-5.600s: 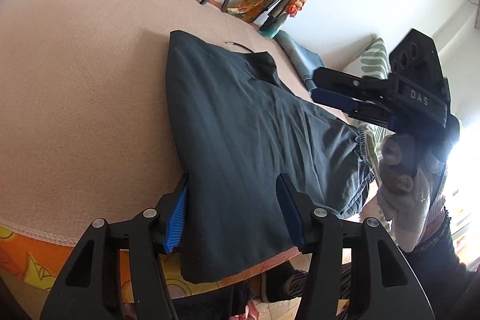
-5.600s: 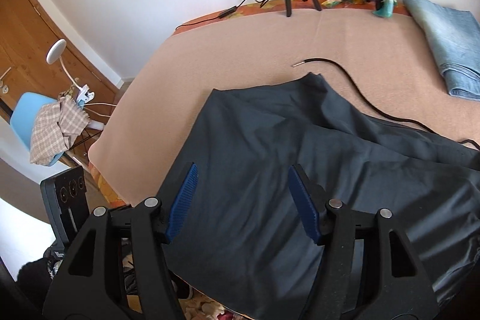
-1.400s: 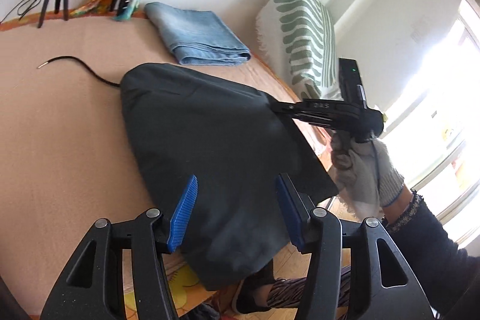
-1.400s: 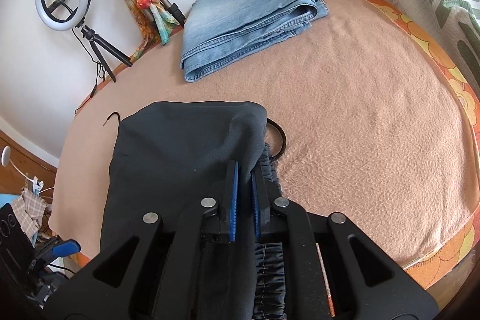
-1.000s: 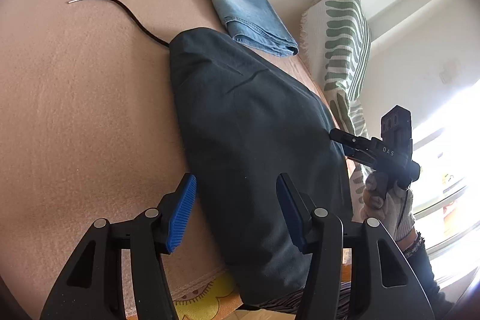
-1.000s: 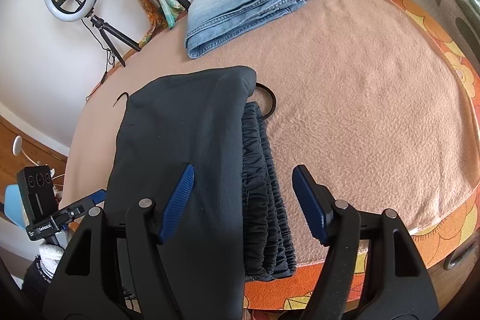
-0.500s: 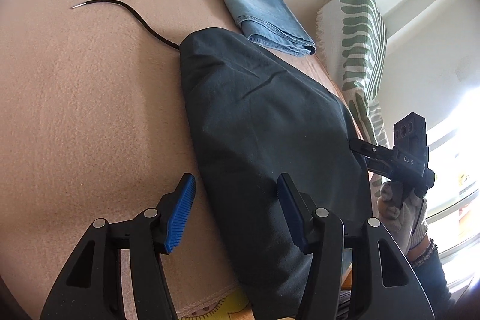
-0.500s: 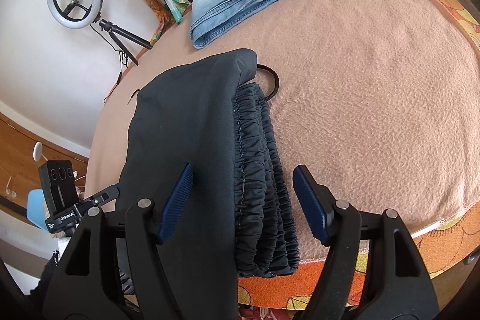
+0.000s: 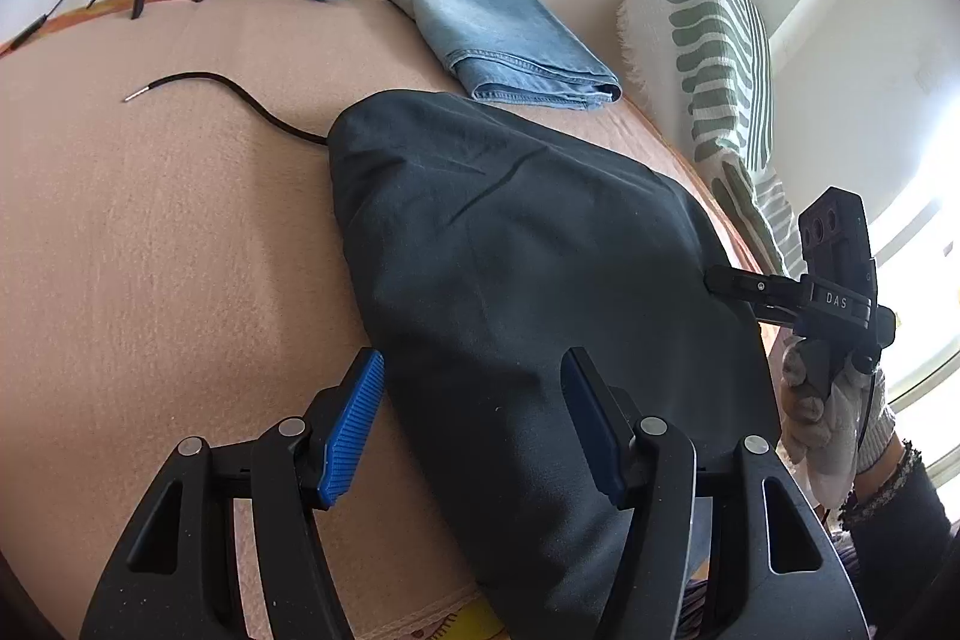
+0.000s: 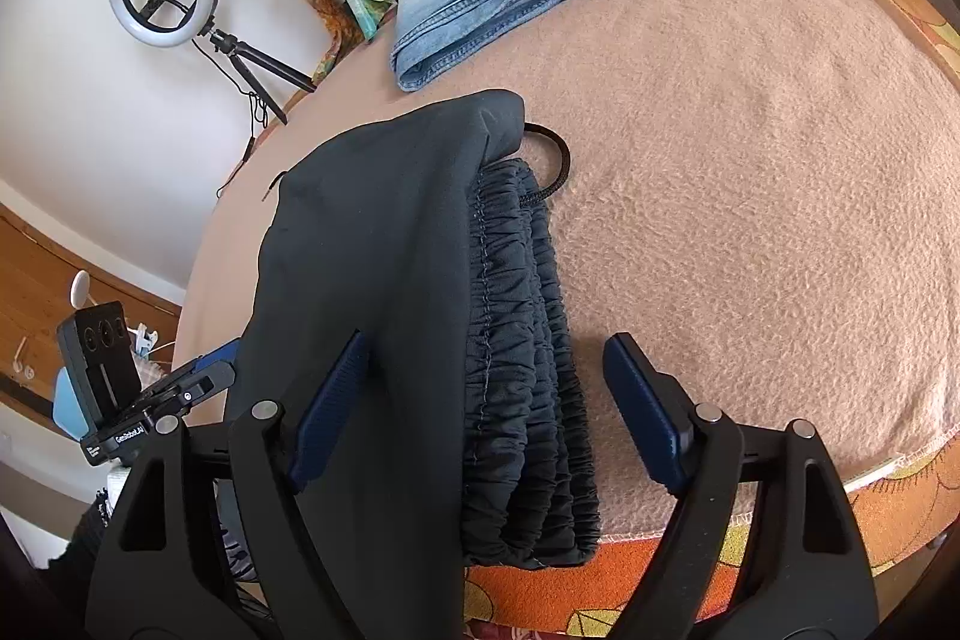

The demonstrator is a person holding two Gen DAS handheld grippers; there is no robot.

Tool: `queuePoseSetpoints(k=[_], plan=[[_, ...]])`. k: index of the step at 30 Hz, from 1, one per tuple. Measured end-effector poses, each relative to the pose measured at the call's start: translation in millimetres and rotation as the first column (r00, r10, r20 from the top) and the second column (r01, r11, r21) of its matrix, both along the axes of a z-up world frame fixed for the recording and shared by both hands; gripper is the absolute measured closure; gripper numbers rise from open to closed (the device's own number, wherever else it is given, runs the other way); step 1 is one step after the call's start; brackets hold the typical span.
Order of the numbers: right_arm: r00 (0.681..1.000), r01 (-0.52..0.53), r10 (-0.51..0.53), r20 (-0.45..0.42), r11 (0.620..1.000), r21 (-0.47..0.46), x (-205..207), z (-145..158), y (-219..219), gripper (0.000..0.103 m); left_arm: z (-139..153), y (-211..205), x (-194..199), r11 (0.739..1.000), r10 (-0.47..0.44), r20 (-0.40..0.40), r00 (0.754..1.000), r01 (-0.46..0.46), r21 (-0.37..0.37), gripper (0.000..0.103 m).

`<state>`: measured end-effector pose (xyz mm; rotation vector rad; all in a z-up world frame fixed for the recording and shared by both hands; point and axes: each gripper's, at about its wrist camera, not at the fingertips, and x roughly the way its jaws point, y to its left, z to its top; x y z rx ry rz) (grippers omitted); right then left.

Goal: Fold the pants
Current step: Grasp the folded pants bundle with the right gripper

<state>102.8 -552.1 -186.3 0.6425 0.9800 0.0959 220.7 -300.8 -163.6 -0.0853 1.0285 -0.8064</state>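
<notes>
We have let go of the dark pants (image 10: 384,244), now lying folded in mid-frame on the bed (image 10: 750,172), and both the left hand-held gripper (image 9: 474,424) and right hand-held gripper (image 10: 480,394) stand apart, so another fold likely remains.

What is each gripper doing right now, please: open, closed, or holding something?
Left gripper: open, holding nothing, over the dark pants.
Right gripper: open, holding nothing, over the pants' waistband.

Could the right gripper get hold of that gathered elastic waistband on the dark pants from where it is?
Probably yes. The right gripper is open, and the dark pants' gathered elastic waistband lies uncovered between its fingers, with nothing in the way.
</notes>
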Motion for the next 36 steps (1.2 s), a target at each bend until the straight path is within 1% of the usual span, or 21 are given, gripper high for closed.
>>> queuePoseSetpoints(k=[3, 8, 9, 12, 15, 17, 20, 22, 25, 29, 31, 32, 33, 34, 36], plan=[[1.0, -0.011, 0.011, 0.006, 1.0, -0.009, 1, 0, 1, 0.018, 0, -1, 0, 1.0, -0.001, 0.001, 1.0, 0.001, 0.001, 0.042], [1.0, -0.015, 0.015, 0.012, 1.0, 0.007, 1, -1, -2, 0.018, -2, -1, 2, 1.0, -0.001, -0.007, 1.0, 0.001, 0.003, 0.042], [1.0, -0.018, 0.018, 0.012, 1.0, 0.003, 1, -2, -2, 0.018, -2, -2, 2, 1.0, -0.001, -0.013, 1.0, 0.001, 0.002, 0.041], [0.999, -0.032, 0.032, 0.016, 0.999, -0.019, 0, -1, 1, 0.017, -6, 0, 4, 1.0, -0.003, -0.046, 0.999, 0.002, -0.01, 0.039], [0.999, -0.049, 0.05, 0.022, 0.998, -0.028, 1, -1, 5, 0.011, -12, 2, 6, 1.0, 0.006, -0.088, 0.996, -0.007, -0.013, 0.039], [0.998, -0.055, 0.056, 0.021, 0.997, -0.044, 2, -1, 8, 0.01, -16, 4, 7, 1.0, 0.009, -0.111, 0.994, -0.011, -0.02, 0.038], [0.996, -0.081, 0.082, 0.016, 0.994, -0.078, 3, 0, 14, 0.007, -18, 10, 10, 0.997, 0.016, -0.149, 0.989, -0.026, -0.066, 0.036], [0.995, -0.097, 0.099, 0.017, 0.992, -0.082, 3, 0, 16, 0.002, -20, 14, 14, 0.994, 0.026, -0.186, 0.982, -0.045, -0.101, 0.035], [0.994, -0.109, 0.11, 0.014, 0.99, -0.086, 2, 0, 16, 0.002, -23, 21, 19, 0.985, 0.042, -0.24, 0.97, -0.08, -0.152, 0.035], [0.994, -0.109, 0.111, 0.016, 0.991, -0.073, 2, -1, 15, 0.002, -25, 22, 21, 0.98, 0.04, -0.261, 0.964, -0.09, -0.18, 0.034], [0.994, -0.105, 0.107, 0.02, 0.992, -0.069, 2, -1, 15, 0.001, -26, 20, 21, 0.975, 0.031, -0.266, 0.964, -0.087, -0.203, 0.031], [0.994, -0.103, 0.104, 0.023, 0.992, -0.07, 2, -1, 15, 0.0, -26, 19, 21, 0.971, 0.024, -0.269, 0.963, -0.086, -0.222, 0.027], [0.994, -0.101, 0.103, 0.025, 0.992, -0.078, 2, -1, 17, 0.0, -27, 18, 22, 0.966, 0.012, -0.276, 0.961, -0.082, -0.245, 0.023], [0.993, -0.108, 0.111, 0.027, 0.99, -0.087, 3, -1, 20, 0.001, -28, 18, 22, 0.962, 0.002, -0.281, 0.96, -0.079, -0.262, 0.021], [0.991, -0.126, 0.129, 0.04, 0.989, -0.08, 3, -2, 26, 0.009, -28, 16, 23, 0.961, -0.002, -0.29, 0.957, -0.079, -0.266, 0.021]])
